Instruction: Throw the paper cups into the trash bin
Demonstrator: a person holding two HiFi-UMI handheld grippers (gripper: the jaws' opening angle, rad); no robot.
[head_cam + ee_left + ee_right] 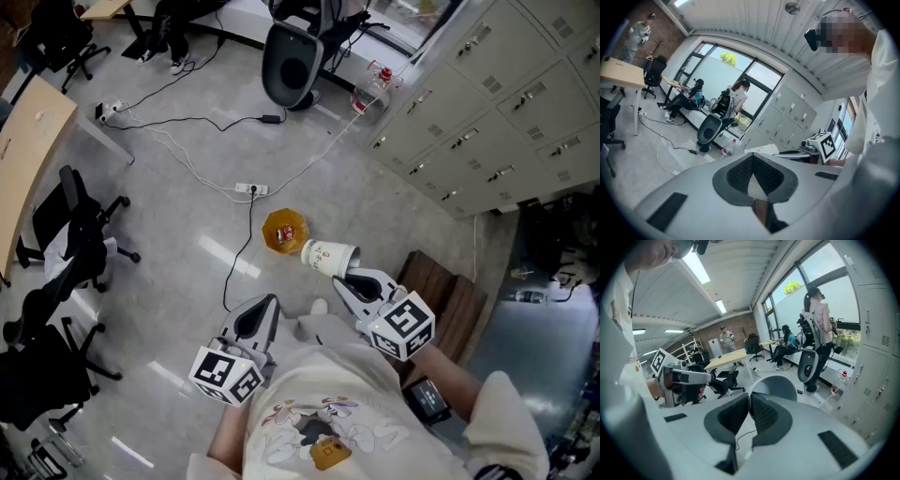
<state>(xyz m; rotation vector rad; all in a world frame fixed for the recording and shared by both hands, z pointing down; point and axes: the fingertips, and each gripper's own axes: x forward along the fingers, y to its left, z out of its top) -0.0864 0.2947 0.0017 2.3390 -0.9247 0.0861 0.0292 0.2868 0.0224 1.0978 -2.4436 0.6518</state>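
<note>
A white paper cup [328, 255] with red print lies on its side in the air. My right gripper [345, 278] is shut on its rim. In the right gripper view the cup [774, 386] sticks out beyond the pads, its wall pinched between them. An orange-yellow trash bin [284, 231] stands on the floor just left of and beyond the cup. My left gripper [264, 307] hangs lower left, shut with nothing in it. The left gripper view shows its jaws together, and the cup [761, 150] and right gripper [802, 153] behind them.
A power strip [251, 189] and cables lie on the grey floor beyond the bin. Black office chairs [75, 246] stand at the left and another [292, 58] at the top. Grey lockers [487, 103] line the right, and a wooden stand [441, 286] is near my right gripper.
</note>
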